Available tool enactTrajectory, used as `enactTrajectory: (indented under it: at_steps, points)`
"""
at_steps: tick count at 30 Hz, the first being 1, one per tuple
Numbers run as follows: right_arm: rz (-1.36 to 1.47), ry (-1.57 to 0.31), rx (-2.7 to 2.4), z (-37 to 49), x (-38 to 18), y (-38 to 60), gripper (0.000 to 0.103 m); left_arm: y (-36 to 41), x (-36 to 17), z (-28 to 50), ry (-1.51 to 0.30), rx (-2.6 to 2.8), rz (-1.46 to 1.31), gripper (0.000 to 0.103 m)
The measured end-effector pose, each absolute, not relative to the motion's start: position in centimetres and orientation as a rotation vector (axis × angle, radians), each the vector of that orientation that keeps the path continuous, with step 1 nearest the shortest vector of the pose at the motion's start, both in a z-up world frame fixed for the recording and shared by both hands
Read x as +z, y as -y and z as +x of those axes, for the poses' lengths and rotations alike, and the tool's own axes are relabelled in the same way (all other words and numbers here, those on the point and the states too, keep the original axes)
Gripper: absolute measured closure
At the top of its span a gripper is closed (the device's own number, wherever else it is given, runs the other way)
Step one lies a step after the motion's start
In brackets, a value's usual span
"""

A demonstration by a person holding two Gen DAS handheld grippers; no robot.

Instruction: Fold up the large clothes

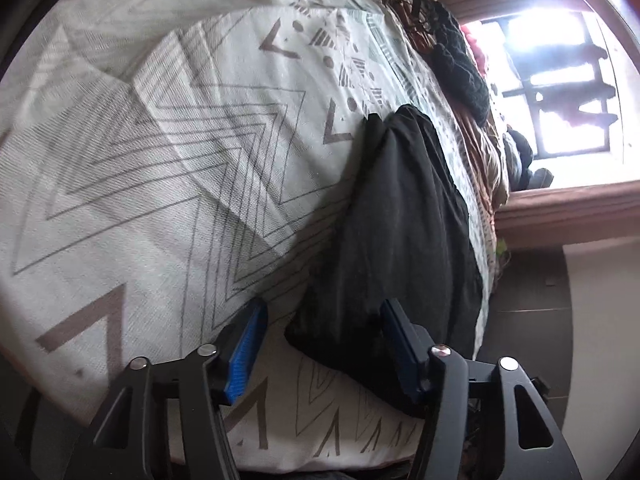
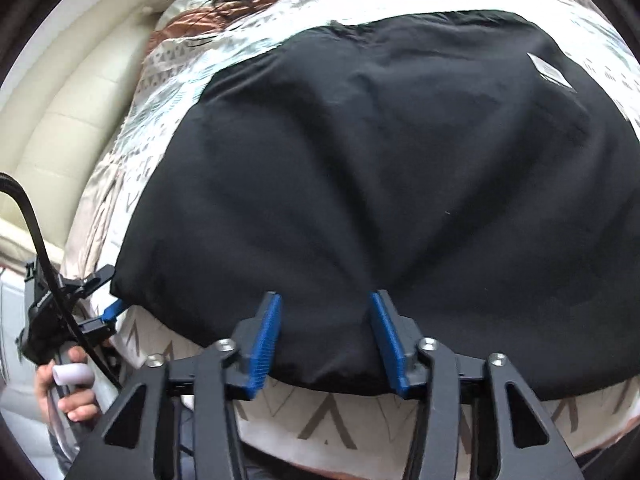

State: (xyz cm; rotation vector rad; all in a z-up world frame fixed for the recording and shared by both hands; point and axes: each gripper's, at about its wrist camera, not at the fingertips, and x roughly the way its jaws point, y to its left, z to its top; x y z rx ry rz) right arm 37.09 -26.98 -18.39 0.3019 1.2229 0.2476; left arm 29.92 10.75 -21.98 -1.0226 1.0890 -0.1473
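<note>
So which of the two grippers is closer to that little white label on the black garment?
Right. The right gripper sits open at the near hem of the black garment, below the white label. The left gripper is open at the garment's far-left corner, farther away.

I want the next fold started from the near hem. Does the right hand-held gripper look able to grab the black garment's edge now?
Probably yes: the right hand-held gripper is open with the black garment's near hem lying between its fingers, nothing covering it.
</note>
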Motion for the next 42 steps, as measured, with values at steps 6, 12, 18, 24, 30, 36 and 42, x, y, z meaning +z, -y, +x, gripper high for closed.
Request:
enactTrajectory:
  at_steps: [6,12,18,24,30,36,42]
  points:
    - [0.314,-1.215,0.218,38.0,-19.1,27.0,0.06,-10.1,-22.3,31.0,-1.088,-0.175,-1.049,0.055]
    - [0.319,-1.198,0.193,40.0,-19.3,26.9,0.06,-10.0,-22.8,31.1,-1.074,-0.133,-1.076,0.065]
    - [0.27,-1.204,0.165,43.7,-19.5,26.4,0.064,-10.2,-22.7,30.3,-1.063,-0.092,-1.089,0.07]
    - [0.236,-1.211,0.122,47.9,-19.5,26.5,0.075,-10.2,-22.9,29.6,-1.049,-0.065,-1.114,0.07]
    - [0.231,-1.198,0.092,51.9,-19.6,27.1,0.077,-9.4,-22.6,29.4,-1.041,0.0,-1.117,0.071]
    - [0.254,-1.171,0.079,55.7,-19.9,28.0,0.078,-9.0,-22.5,29.4,-1.027,0.041,-1.109,0.071]
    - [0.267,-1.149,0.114,56.4,-20.1,28.7,0.083,-9.0,-22.5,29.2,-1.02,0.053,-1.133,0.074]
